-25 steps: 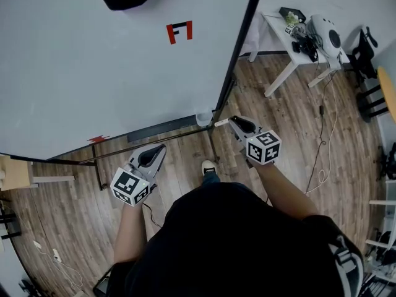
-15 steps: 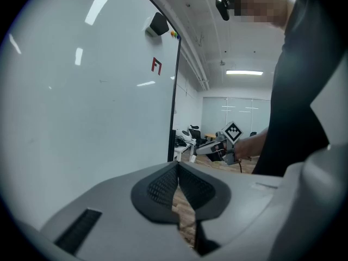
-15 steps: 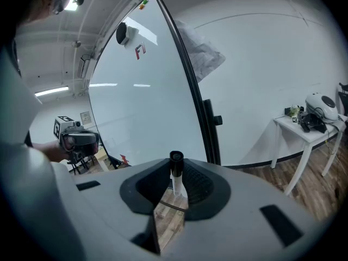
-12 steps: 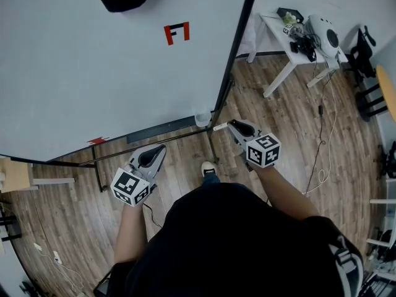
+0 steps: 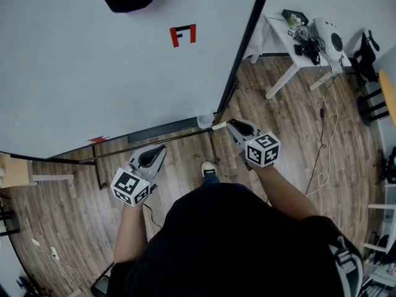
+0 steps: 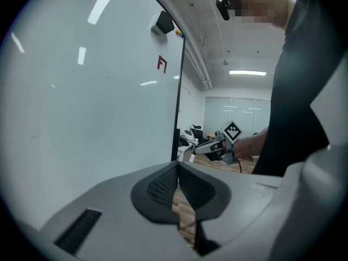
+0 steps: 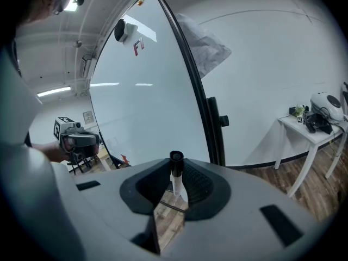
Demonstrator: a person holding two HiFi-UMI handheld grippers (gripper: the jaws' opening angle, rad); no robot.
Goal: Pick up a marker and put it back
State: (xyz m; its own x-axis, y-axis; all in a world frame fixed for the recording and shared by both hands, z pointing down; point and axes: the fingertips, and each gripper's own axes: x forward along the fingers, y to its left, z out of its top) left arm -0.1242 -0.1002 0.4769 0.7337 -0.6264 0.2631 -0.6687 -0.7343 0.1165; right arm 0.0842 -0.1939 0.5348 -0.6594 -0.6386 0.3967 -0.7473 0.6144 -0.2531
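A white marker with a black cap (image 7: 176, 173) sticks up between the pads of my right gripper (image 7: 173, 186), which is shut on it. In the head view the marker (image 5: 219, 126) points left from my right gripper (image 5: 230, 125), close to a small clear cup (image 5: 204, 117) at the right end of the whiteboard's ledge (image 5: 154, 142). My left gripper (image 5: 159, 148) hangs lower left, just short of the ledge. Its jaws meet at the tips with nothing between them (image 6: 178, 173). The whiteboard (image 5: 93, 73) carries a red and black mark (image 5: 183, 34).
The board's black frame edge (image 5: 244, 48) runs up beside my right gripper. A white table (image 5: 291, 42) with a helmet and gear stands at the back right. Cables (image 5: 322, 141) trail over the wooden floor. The person's shoe (image 5: 209, 167) is below the ledge.
My right gripper with the marker has edged slightly left toward the cup on the ledge. The left gripper has stayed where it was.
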